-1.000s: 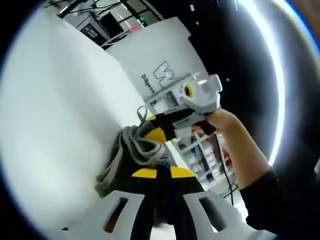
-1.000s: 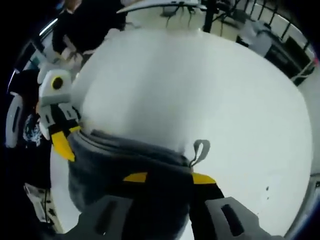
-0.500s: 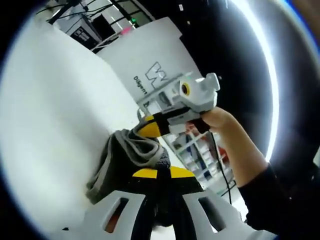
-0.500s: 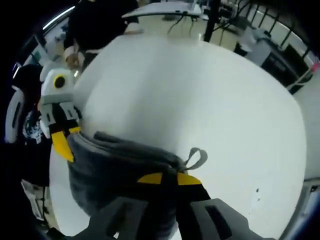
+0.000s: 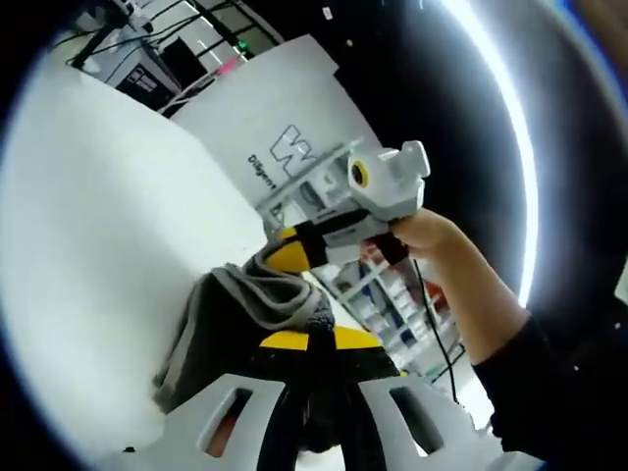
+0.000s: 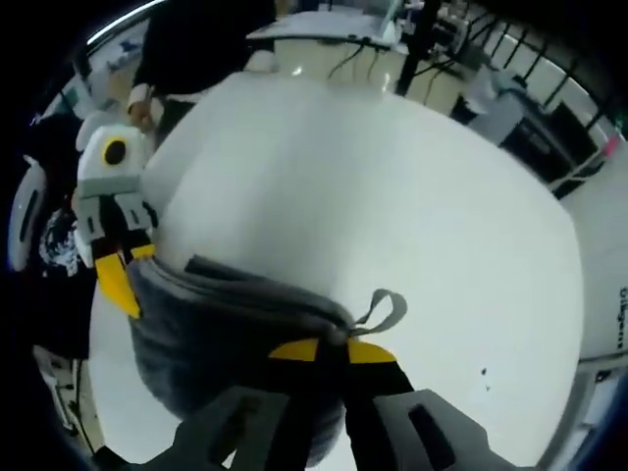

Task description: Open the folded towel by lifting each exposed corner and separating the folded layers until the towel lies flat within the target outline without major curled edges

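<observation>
Towel [image 6: 235, 324] fabric, grey and still bunched in folded layers, was seen held between the two grippers above a white table [image 6: 392, 216]. In the right gripper view, the right gripper [image 6: 332, 350] was shown with its yellow-tipped jaws pressed together on the near right part of the cloth, just beside a small grey hanging loop [image 6: 385, 309] that stood up from the towel's edge. At the left of that view, the left gripper [image 6: 116, 282] was seen with a yellow fingertip set against the towel's left end, so that the cloth sagged as a thick band from one gripper to the other. Behind it, a person's hand [image 6: 145, 102] and a dark sleeve were visible at the far left edge of the table. In the left gripper view, the left gripper [image 5: 312, 340] was shown with its jaws closed on a gathered fold of the towel [image 5: 231, 314], whose layers hung down to the left over the table [image 5: 88, 216]. The right gripper [image 5: 287, 252] was seen coming in from the right, gripped by a hand [image 5: 424, 234], its yellow tip pinched onto the upper edge of the cloth. A white board [image 5: 285, 128] carrying a printed logo was seen standing at the far side of the table. Shelving and dark equipment were visible in the background, too blurred to be made out.
</observation>
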Action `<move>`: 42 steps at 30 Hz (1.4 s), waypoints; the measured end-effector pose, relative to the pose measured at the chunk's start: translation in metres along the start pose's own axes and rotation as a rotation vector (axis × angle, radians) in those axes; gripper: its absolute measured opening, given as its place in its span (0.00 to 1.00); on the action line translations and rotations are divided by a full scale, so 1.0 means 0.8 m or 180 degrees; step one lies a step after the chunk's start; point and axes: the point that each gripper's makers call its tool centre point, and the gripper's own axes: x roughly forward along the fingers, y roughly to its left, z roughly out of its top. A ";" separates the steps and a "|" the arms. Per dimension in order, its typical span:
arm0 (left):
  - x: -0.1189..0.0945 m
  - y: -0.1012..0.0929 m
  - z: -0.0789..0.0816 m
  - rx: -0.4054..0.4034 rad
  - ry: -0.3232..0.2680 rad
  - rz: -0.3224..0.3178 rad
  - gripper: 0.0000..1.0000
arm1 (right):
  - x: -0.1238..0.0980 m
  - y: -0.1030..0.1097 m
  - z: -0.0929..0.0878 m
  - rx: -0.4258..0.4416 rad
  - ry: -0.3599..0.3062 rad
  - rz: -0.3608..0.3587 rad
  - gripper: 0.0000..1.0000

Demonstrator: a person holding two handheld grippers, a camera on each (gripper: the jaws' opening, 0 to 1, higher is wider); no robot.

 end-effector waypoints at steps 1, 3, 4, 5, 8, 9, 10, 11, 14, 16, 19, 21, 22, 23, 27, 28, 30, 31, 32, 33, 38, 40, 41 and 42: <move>0.000 -0.002 0.001 0.0032 -0.0006 -0.0009 0.04 | -0.003 -0.001 -0.001 0.0002 -0.0013 -0.0017 0.01; 0.001 -0.006 0.001 0.0095 -0.0005 -0.0019 0.04 | -0.008 -0.001 -0.002 0.0015 -0.0034 -0.0052 0.01; 0.002 -0.008 0.002 0.0142 -0.0007 -0.0028 0.04 | -0.010 -0.001 -0.003 0.0019 -0.0041 -0.0066 0.01; 0.003 -0.010 0.002 0.0179 -0.0004 -0.0034 0.04 | -0.012 -0.001 -0.004 0.0020 -0.0046 -0.0088 0.02; 0.005 -0.018 0.003 0.0277 -0.0011 -0.0067 0.04 | -0.018 -0.002 -0.006 0.0008 -0.0067 -0.0154 0.03; 0.007 -0.022 0.004 0.0332 -0.0016 -0.0084 0.04 | -0.020 -0.002 -0.007 0.0006 -0.0075 -0.0167 0.03; 0.008 -0.025 0.004 0.0366 -0.0022 -0.0093 0.04 | -0.021 -0.002 -0.008 0.0006 -0.0084 -0.0181 0.03; 0.009 -0.028 0.005 0.0402 -0.0021 -0.0105 0.04 | -0.023 -0.002 -0.008 0.0005 -0.0093 -0.0200 0.03; 0.012 -0.035 0.007 0.0505 -0.0027 -0.0136 0.04 | -0.028 -0.003 -0.009 -0.0002 -0.0135 -0.0263 0.04; 0.012 -0.037 0.009 0.0656 -0.0063 -0.0121 0.04 | -0.032 -0.005 -0.008 -0.0003 -0.0177 -0.0310 0.03; 0.013 -0.042 0.004 0.0687 -0.0041 -0.0144 0.04 | -0.036 -0.004 -0.009 -0.0006 -0.0195 -0.0354 0.03; 0.013 -0.044 0.002 0.0725 -0.0026 -0.0160 0.04 | -0.039 -0.004 -0.011 -0.0036 -0.0194 -0.0400 0.03; 0.013 -0.046 0.002 0.0795 -0.0014 -0.0162 0.04 | -0.041 -0.004 -0.012 -0.0033 -0.0198 -0.0419 0.03; 0.012 -0.048 0.002 0.0893 -0.0019 -0.0160 0.04 | -0.042 -0.005 -0.012 -0.0036 -0.0213 -0.0437 0.04; 0.012 -0.055 0.000 0.1044 0.0010 -0.0179 0.04 | -0.057 -0.009 -0.012 -0.0028 -0.0259 -0.0506 0.04; 0.012 -0.059 -0.002 0.1112 0.0032 -0.0206 0.04 | -0.060 -0.010 -0.012 -0.0019 -0.0260 -0.0510 0.04; 0.014 -0.065 -0.005 0.1373 0.0087 -0.0242 0.04 | -0.061 -0.008 -0.014 -0.0015 -0.0258 -0.0515 0.04; 0.014 -0.067 -0.004 0.1471 0.0060 -0.0223 0.04 | -0.061 -0.007 -0.016 -0.0052 -0.0243 -0.0550 0.04; 0.014 -0.069 -0.006 0.1517 0.0071 -0.0226 0.04 | -0.063 -0.007 -0.017 -0.0061 -0.0244 -0.0581 0.03; 0.015 -0.071 -0.009 0.1533 0.0089 -0.0234 0.04 | -0.064 -0.005 -0.019 -0.0064 -0.0245 -0.0598 0.03; 0.019 -0.078 -0.017 0.1683 0.0173 -0.0279 0.04 | -0.070 -0.004 -0.030 -0.0043 -0.0241 -0.0658 0.03; 0.020 -0.081 -0.021 0.1747 0.0207 -0.0291 0.04 | -0.071 -0.003 -0.034 -0.0033 -0.0275 -0.0698 0.04; 0.020 -0.082 -0.023 0.1789 0.0224 -0.0295 0.04 | -0.070 -0.002 -0.035 -0.0044 -0.0298 -0.0721 0.04; 0.020 -0.083 -0.024 0.1925 0.0234 -0.0281 0.05 | -0.070 0.000 -0.037 -0.0053 -0.0307 -0.0734 0.04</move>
